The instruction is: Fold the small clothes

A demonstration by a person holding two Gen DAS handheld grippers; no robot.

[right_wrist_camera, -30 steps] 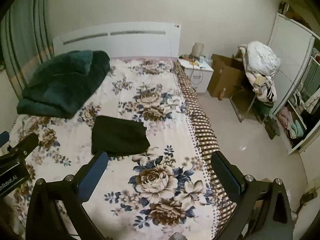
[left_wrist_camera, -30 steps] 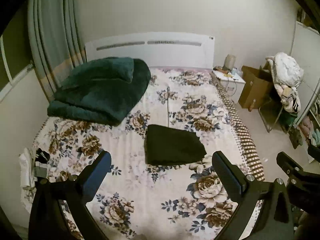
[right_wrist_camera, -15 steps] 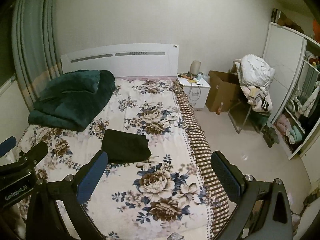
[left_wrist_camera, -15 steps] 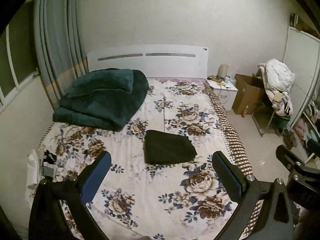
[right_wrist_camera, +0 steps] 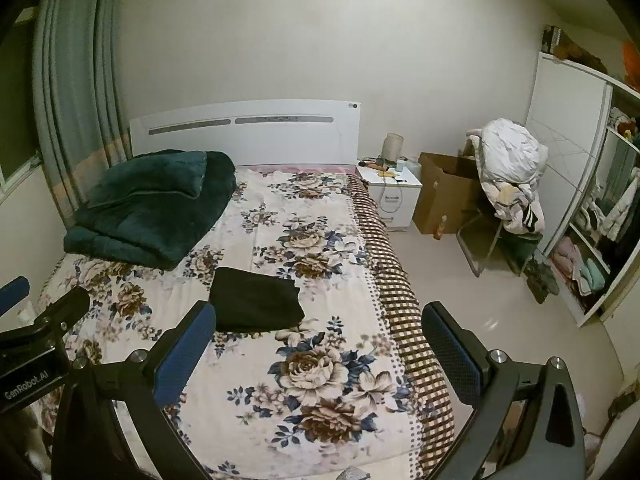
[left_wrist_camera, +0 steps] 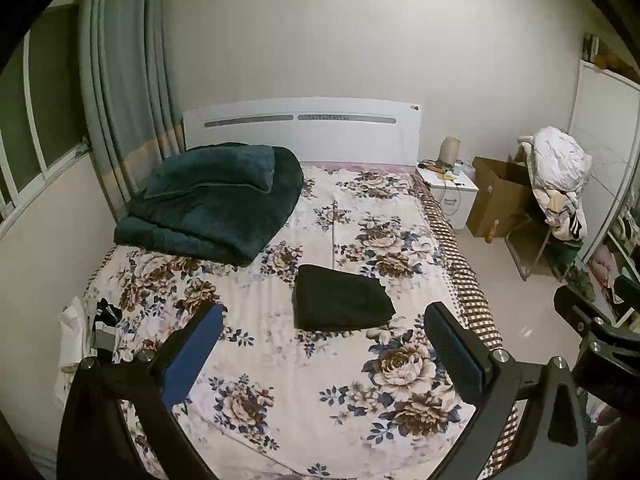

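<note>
A folded black garment point(left_wrist_camera: 341, 299) lies flat in the middle of the floral bed point(left_wrist_camera: 280, 384); it also shows in the right wrist view point(right_wrist_camera: 254, 301). My left gripper point(left_wrist_camera: 323, 340) is open and empty, held well above and back from the bed's foot. My right gripper point(right_wrist_camera: 316, 338) is open and empty too, to the right of the left one, over the bed's foot. Small black and white clothes point(left_wrist_camera: 96, 332) lie at the bed's left edge.
A folded dark green blanket point(left_wrist_camera: 216, 196) lies at the head of the bed on the left. A white nightstand point(right_wrist_camera: 394, 196), a cardboard box point(right_wrist_camera: 444, 196), a chair piled with clothes point(right_wrist_camera: 508, 172) and a wardrobe point(right_wrist_camera: 592, 200) stand along the right. Curtains point(left_wrist_camera: 120, 92) hang at the left.
Both grippers have pulled up and back from the bed, so the folded black garment looks smaller and farther. Both stay open and empty.
</note>
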